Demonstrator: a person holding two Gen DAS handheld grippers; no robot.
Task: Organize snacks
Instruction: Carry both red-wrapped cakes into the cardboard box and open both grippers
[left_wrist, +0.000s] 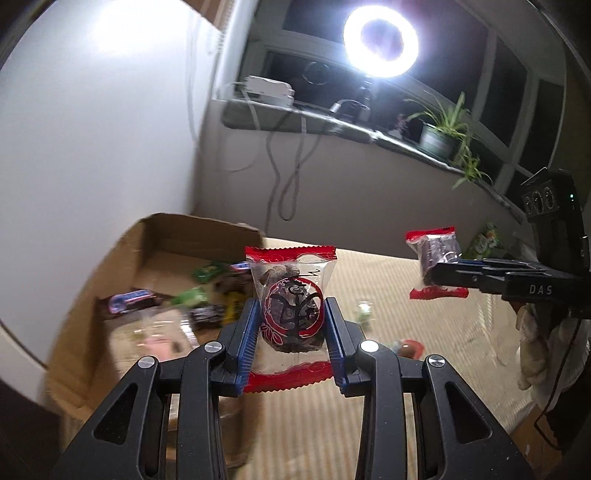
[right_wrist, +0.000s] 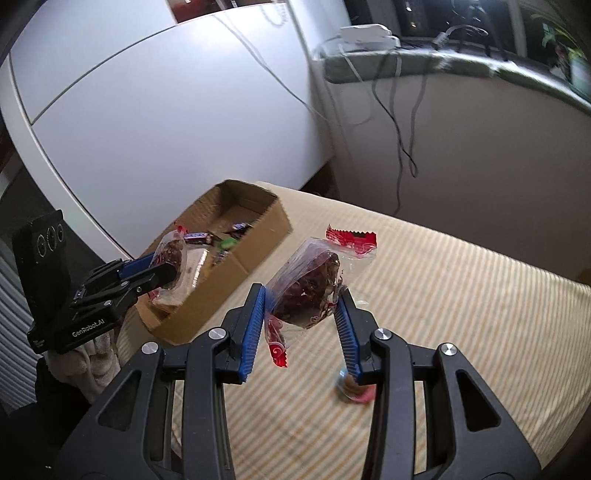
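Observation:
My left gripper (left_wrist: 291, 314) is shut on a clear snack packet with red ends (left_wrist: 290, 291), held upright above the striped cloth. It shows again in the right wrist view, the left gripper (right_wrist: 168, 269) hanging over the near end of the cardboard box (right_wrist: 258, 236). My right gripper (right_wrist: 301, 306) is shut on a second red-ended snack packet (right_wrist: 314, 284), tilted, above the cloth. In the left wrist view that right gripper (left_wrist: 439, 273) holds its packet (left_wrist: 432, 254) at the right. The box (left_wrist: 122, 266) holds several wrapped snacks (left_wrist: 129, 301).
A striped cloth (right_wrist: 443, 295) covers the table. A small round snack (right_wrist: 351, 391) lies on it under my right fingers, and small snacks (left_wrist: 406, 347) lie right of my left gripper. A green packet (left_wrist: 485, 240) sits far right. A windowsill with cables, a plant (left_wrist: 443, 129) and a ring light (left_wrist: 380, 40) is behind.

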